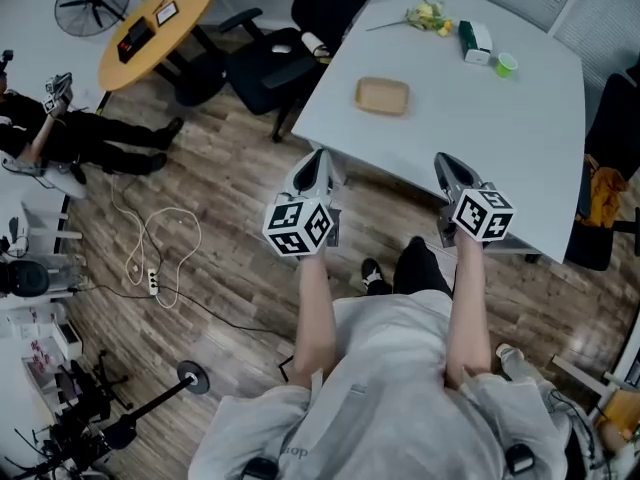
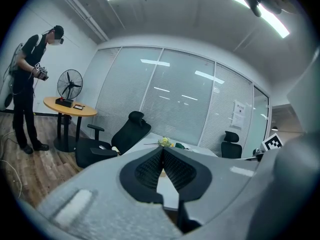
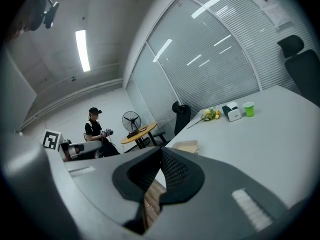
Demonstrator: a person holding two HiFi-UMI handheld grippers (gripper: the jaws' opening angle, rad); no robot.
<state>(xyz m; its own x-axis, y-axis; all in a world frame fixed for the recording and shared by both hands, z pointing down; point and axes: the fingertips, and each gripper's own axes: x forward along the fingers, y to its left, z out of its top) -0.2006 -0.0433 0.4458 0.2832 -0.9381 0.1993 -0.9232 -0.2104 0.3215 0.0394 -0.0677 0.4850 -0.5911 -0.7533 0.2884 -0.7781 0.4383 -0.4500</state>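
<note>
I hold both grippers side by side just short of the near edge of a white table (image 1: 520, 148). My left gripper (image 1: 318, 164) is shut with nothing between its jaws; in its own view the tips (image 2: 162, 151) meet, pointing over the table toward yellow flowers (image 2: 164, 142). My right gripper (image 1: 446, 165) is also shut and holds nothing (image 3: 161, 152). A shallow tan tray (image 1: 382, 96) lies on the table ahead, between the two grippers; the tray (image 3: 186, 146) shows just past the right jaws.
At the table's far side lie yellow flowers (image 1: 428, 16), a white-and-green box (image 1: 475, 40) and a green cup (image 1: 507, 64). A black office chair (image 1: 285, 48) stands at the left corner. Further left are a round wooden table (image 1: 155, 28), a fan (image 1: 92, 0), another person (image 1: 60, 128) and a floor cable (image 1: 155, 258).
</note>
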